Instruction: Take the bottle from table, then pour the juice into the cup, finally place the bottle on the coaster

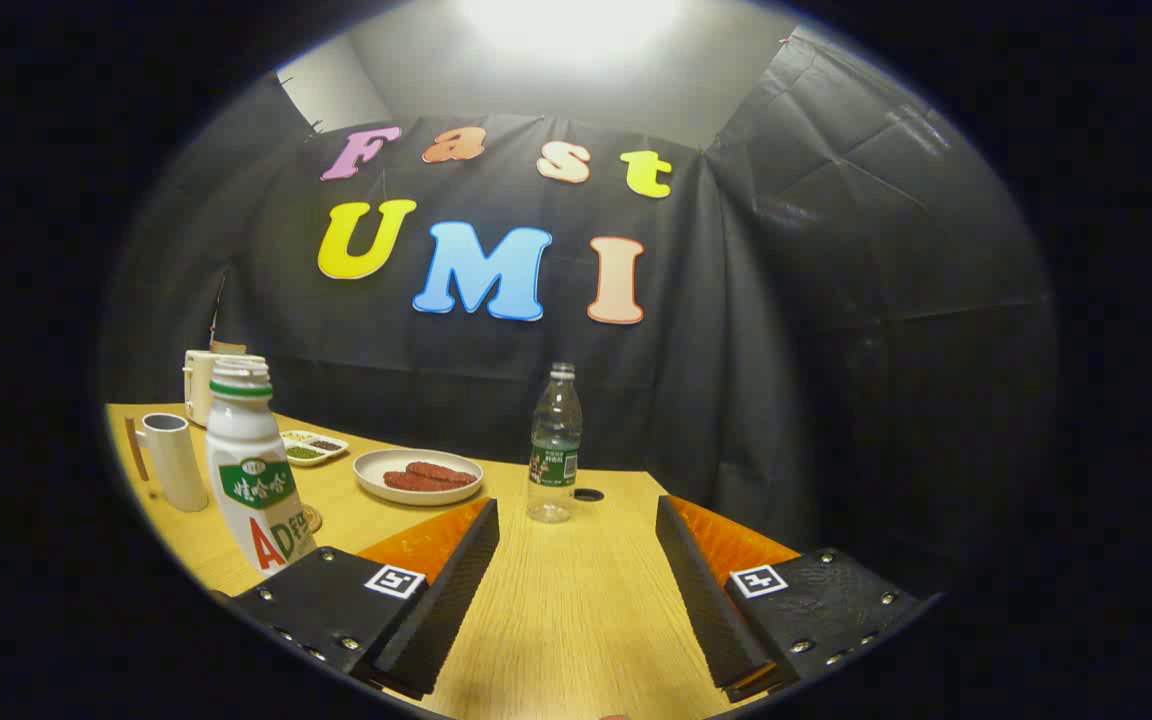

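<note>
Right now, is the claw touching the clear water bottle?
Apart. The gripper view shows the claw open, with bare table between its fingertips and the clear water bottle standing beyond them.

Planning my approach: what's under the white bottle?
A round edge, maybe the coaster, peeks out beside the white bottle; the bottle hides the rest. The gripper is open, holding nothing, bare table between its fingers.

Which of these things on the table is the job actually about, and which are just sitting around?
For the job: white juice bottle; cup; open tongs, nothing between them.

Lying about: clear water bottle; its black cap; plate of sausages; small sauce dish.
</note>
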Available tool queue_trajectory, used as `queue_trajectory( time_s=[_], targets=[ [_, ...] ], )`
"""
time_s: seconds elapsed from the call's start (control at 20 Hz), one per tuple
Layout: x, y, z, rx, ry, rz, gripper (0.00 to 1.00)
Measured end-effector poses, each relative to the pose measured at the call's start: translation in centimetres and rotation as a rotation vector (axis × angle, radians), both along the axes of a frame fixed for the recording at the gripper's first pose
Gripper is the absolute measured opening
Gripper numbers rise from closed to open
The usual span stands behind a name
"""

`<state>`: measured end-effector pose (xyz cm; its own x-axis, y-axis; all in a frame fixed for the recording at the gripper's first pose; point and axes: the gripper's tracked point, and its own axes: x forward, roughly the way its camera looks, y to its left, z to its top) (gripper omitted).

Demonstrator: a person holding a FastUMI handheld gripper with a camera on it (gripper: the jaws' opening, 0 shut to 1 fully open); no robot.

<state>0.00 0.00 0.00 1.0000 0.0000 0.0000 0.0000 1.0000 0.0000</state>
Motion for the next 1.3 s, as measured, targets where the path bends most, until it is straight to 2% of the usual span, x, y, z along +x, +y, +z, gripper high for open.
queue_trajectory(
  time_s=[0.15, 0.3, 0.5, 0.8, 1.05, 1.3],
  targets=[
    [-1.8, 2.2, 3.3, 0.056, -0.053, 0.048, 0.95],
    [-4.0, 5.1, 4.7, 0.126, -0.046, 0.131, 0.95],
    [-6.0, 8.7, 4.7, 0.156, -0.006, 0.227, 0.96],
    [-6.8, 13.5, 2.9, 0.16, 0.047, 0.319, 0.96],
    [-6.1, 16.2, 0.8, 0.16, 0.098, 0.362, 0.96],
    [-4.6, 17.4, -1.0, 0.131, 0.142, 0.33, 0.96]
  ],
)
